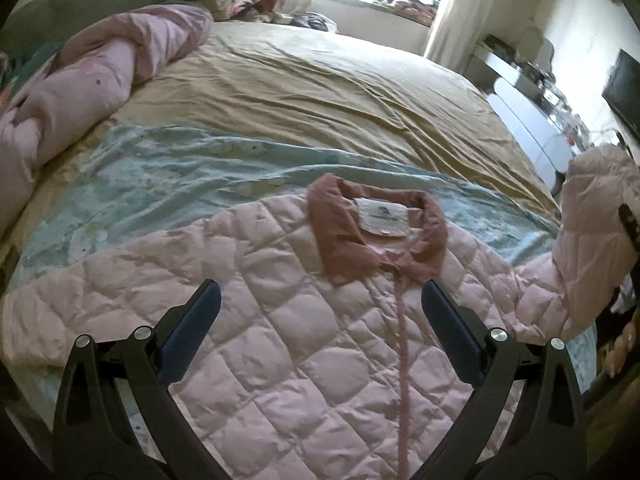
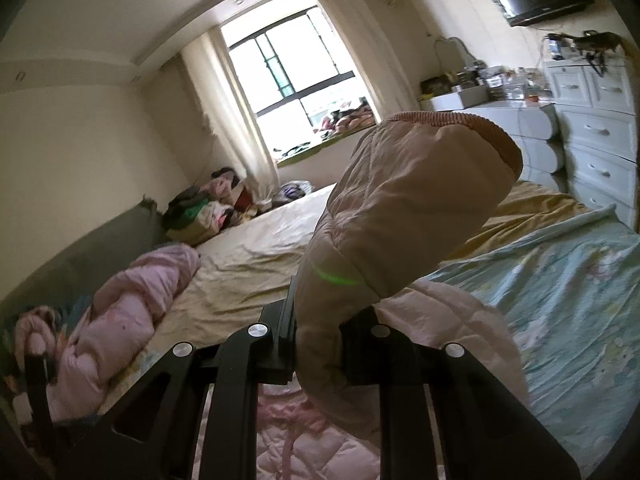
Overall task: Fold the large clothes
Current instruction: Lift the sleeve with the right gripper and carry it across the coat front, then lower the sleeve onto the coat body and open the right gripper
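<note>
A pale pink quilted jacket with a darker pink collar lies front-up on the bed. My left gripper is open and empty just above its chest, below the collar. My right gripper is shut on the jacket's sleeve and holds it lifted above the bed, cuff end up. The raised sleeve also shows at the right edge of the left wrist view. The right fingertips are hidden by the fabric.
The bed has a tan sheet and a light blue patterned cover. A bunched pink quilt lies at the left. Piled clothes sit by the window. White drawers stand along the right bed edge.
</note>
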A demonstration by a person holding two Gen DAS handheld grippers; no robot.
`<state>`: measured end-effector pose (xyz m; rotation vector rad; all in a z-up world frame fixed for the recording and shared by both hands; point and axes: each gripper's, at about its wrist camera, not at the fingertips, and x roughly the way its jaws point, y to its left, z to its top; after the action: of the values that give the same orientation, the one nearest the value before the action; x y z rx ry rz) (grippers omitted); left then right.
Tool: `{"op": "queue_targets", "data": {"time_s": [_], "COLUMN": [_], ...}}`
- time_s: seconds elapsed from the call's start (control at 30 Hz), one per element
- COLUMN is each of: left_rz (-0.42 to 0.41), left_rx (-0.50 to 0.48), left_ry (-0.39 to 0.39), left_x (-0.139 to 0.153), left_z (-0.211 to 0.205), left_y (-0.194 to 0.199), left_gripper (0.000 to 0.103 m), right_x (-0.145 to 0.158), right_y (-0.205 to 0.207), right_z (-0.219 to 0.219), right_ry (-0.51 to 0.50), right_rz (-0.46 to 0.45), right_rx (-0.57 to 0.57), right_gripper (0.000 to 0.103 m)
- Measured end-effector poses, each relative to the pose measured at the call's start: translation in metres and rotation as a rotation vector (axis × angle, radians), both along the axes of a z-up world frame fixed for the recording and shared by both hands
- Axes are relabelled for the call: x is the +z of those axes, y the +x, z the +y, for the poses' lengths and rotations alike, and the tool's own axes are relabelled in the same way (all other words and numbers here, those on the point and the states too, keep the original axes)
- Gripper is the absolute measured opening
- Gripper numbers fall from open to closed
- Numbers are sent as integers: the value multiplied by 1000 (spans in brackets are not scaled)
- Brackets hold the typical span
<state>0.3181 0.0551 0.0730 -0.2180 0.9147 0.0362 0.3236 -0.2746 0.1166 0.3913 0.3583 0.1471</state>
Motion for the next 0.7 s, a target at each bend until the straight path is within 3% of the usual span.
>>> {"op": "queue_targets", "data": {"time_s": [0.17,0.3,0.37,0.7], "left_rz": [2,14,35,42], "left_rx": [17,18,21,8], "left_ry": [1,-78,-124,-210], "left_x": [-9,-24,-36,-60], "left_z": [13,26,32,40], "left_y": [-1,-2,-3,-10], "left_gripper": [94,94,94,94], "right_x": [-23,-46,-63,-141], "right_y": [2,3,4,2], "right_z": [36,62,75,128], "right_ry": [-31,-33,-22,41], "right_rz": [11,36,65,249], "right_rx": [65,132,172,263], "right_gripper": [16,16,16,16]}}
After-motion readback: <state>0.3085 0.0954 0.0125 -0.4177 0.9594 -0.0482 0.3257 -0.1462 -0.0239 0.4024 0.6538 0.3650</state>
